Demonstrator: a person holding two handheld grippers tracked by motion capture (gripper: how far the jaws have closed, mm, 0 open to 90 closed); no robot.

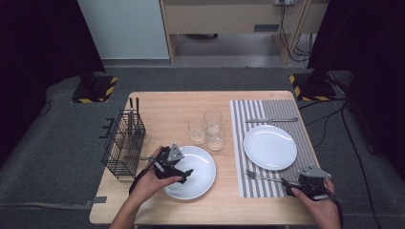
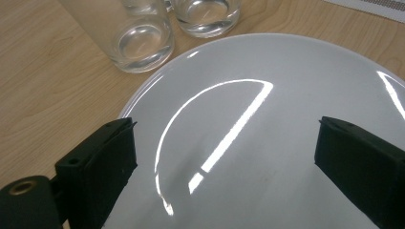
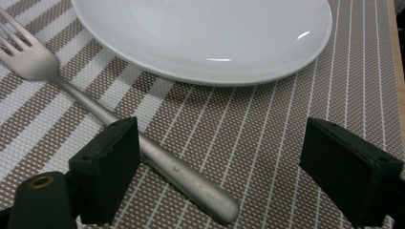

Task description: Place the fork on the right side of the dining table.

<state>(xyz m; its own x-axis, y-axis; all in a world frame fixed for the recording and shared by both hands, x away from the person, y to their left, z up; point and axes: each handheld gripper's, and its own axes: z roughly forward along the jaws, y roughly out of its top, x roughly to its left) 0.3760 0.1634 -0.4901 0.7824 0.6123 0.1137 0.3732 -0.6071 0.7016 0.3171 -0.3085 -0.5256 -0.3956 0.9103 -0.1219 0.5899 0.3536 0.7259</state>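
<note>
A: From the high view, what lies on the light wooden table [image 1: 162, 107]?

B: A round white plate [image 1: 200, 174] sits near the front, with the left gripper [image 1: 184, 175] over its left rim. The right gripper [image 1: 286, 183] rests at the front edge of the grey striped placemat [image 1: 272, 109], at the handle of a silver metal fork [image 1: 260, 177] below a second white plate [image 1: 270, 146]. Three clear glasses [image 1: 206, 129] and a black wire basket [image 1: 122, 143] stand nearby.

A: And the left gripper view?

B: The jaws stand wide apart above the plate [image 2: 267, 114], gripping nothing.

A: The right gripper view?

B: The jaws are wide; the fork [image 3: 157, 160] lies on the placemat [image 3: 267, 138], its handle just beside one jaw, not pinched.
</note>
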